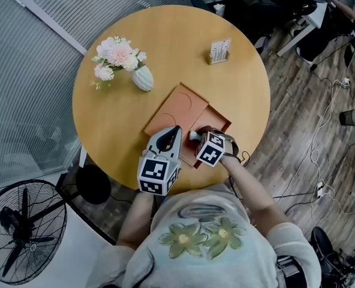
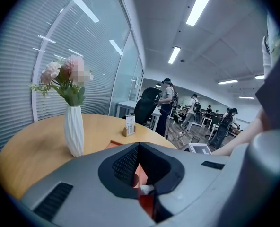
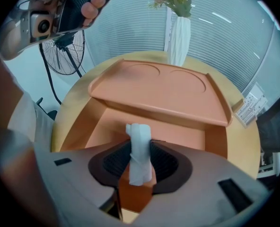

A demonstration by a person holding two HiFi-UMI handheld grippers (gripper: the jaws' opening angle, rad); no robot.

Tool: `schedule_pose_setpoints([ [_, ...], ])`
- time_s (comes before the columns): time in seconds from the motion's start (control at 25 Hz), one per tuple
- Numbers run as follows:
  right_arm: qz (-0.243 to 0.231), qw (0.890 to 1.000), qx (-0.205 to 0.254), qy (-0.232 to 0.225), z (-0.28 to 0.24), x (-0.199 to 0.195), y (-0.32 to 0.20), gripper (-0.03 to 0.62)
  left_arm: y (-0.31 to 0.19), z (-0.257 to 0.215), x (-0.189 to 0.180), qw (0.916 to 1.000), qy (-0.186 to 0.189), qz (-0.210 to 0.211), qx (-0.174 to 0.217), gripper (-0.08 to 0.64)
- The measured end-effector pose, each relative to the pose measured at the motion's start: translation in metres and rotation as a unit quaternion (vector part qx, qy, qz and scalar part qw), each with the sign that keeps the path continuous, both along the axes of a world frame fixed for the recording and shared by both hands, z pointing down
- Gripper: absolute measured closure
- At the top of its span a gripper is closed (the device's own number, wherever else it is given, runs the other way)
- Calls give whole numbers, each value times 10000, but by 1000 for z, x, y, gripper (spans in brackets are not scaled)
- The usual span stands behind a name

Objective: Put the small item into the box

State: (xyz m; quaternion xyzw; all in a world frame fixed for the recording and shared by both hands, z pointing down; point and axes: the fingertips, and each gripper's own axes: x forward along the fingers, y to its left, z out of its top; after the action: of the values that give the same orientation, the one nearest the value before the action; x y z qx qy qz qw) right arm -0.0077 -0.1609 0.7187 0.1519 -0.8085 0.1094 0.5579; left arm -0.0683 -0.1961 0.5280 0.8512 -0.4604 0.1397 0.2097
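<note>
Item (image 3: 140,155) is sitting upright between the jaws of the right gripper (image 3: 140,148), which are pressing on it from both sides; it is a small white piece, twisted along its length, with its top poking out past the pads. The right gripper is pointing steeply down and hanging over the open near part of the box (image 3: 107,126), so the item is above the bare orange floor, not resting on it. In the head view the item (image 1: 193,135) is showing as a pale spot at the tip of the right gripper (image 1: 198,137), just inside the near edge of the box (image 1: 216,120).

An orange lid (image 3: 159,89) with two round recesses is covering the far part of the box, leaving the near part uncovered; in the head view the lid (image 1: 177,107) is lying toward the box's left.

The left gripper (image 1: 174,129) is reaching in at the box's left side, with its tip over the near edge of the lid; whether it is touching the lid cannot be told. Its jaws are meeting at the tips with nothing between them, as the left gripper (image 2: 139,145) view shows, and the item (image 2: 147,189) and a bit of orange box are peeking through the gap behind the tips.

The box is lying on a round wooden table (image 1: 135,41). Beyond the box's far left corner a white vase (image 1: 143,78) is holding pink flowers (image 1: 119,54), and well beyond its far right a card stand (image 1: 219,51) is standing.
</note>
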Motion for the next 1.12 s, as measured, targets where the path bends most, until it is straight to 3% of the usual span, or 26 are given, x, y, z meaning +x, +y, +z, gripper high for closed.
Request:
schedule_pose_setpoints([
  [0.4, -53, 10000, 3, 76, 1, 1, 1, 451, 0, 0, -1, 10000, -2, -38, -2, 551],
  [0.56, -80, 9999, -51, 39, 1, 0, 4, 406, 0, 0, -2, 10000, -9, -53, -13, 551],
  [0.72, -102, 9999, -26, 61, -1, 1, 4, 402, 0, 0, -2, 10000, -9, -54, -12, 551],
  [1.12, 238, 9984, 220, -461, -30, 2, -3, 402, 0, -1, -3, 10000, -9, -70, 7, 551],
])
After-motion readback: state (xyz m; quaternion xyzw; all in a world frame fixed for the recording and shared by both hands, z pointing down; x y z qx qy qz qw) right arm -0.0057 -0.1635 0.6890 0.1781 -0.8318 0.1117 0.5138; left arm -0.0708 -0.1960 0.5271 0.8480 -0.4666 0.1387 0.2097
